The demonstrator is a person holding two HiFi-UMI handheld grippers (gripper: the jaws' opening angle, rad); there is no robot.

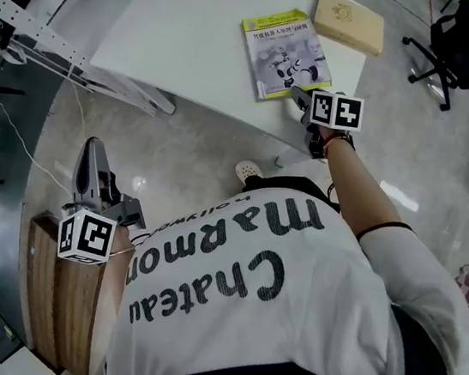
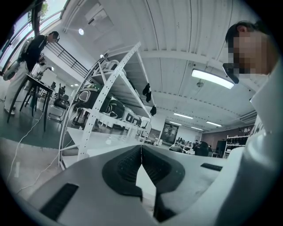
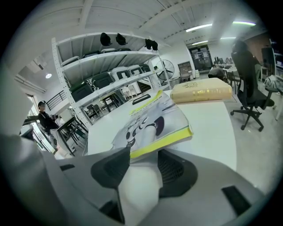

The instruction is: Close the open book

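Found white flat-topped table at far side, closed yellow-and-white paperback book lying flat by its near right edge; held right gripper with jaws parted at the book's near corner, clamping nothing; held left gripper pinched together, empty, near left

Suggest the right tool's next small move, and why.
Probably ease the right tool straight back off the book. The book lies closed, cover up, on the table, and the tool's jaws stand apart at its near edge, gripping nothing.
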